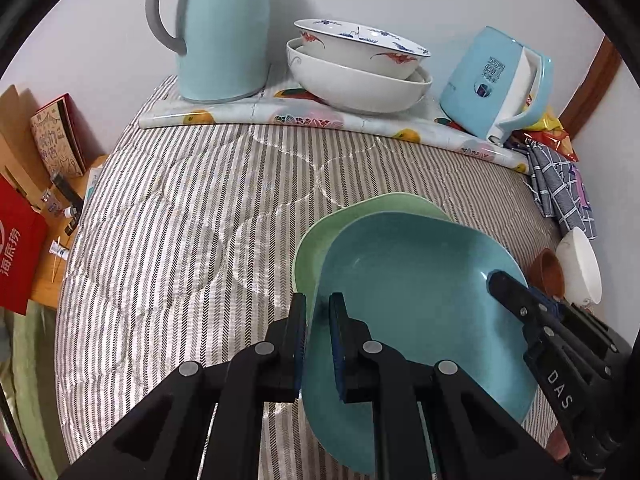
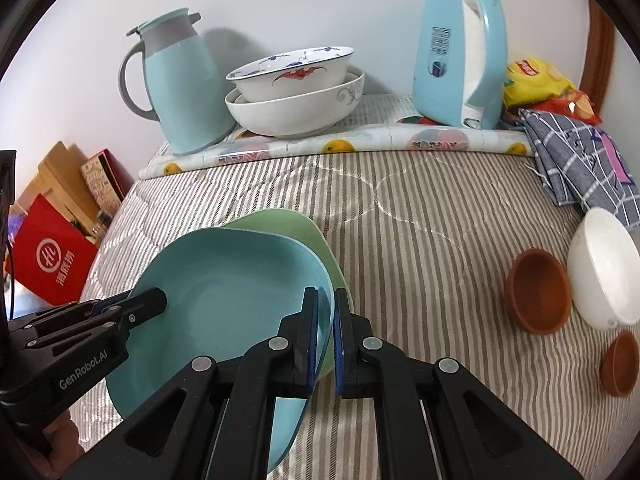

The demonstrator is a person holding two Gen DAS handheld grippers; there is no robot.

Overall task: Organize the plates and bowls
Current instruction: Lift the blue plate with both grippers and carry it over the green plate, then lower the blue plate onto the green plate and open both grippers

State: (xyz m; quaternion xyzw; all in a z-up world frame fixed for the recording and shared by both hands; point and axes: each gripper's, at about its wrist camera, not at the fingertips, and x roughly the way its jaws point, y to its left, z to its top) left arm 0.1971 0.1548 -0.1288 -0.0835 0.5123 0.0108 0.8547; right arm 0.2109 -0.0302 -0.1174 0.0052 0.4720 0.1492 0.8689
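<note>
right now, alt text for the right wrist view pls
Both claws, right and left, pinch opposite rims of a blue plate above a green plate on a striped quilt. Brown cups and a white bowl sit right; stacked bowls stand behind.

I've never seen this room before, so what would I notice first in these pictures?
Right up front, both grippers pinch a blue plate by opposite rims, the left gripper and right gripper with jaws shut on it, above a green plate on the striped cloth. At the back by the wall, a painted bowl sits inside a white bowl, between a pale blue jug and a blue kettle.
</note>
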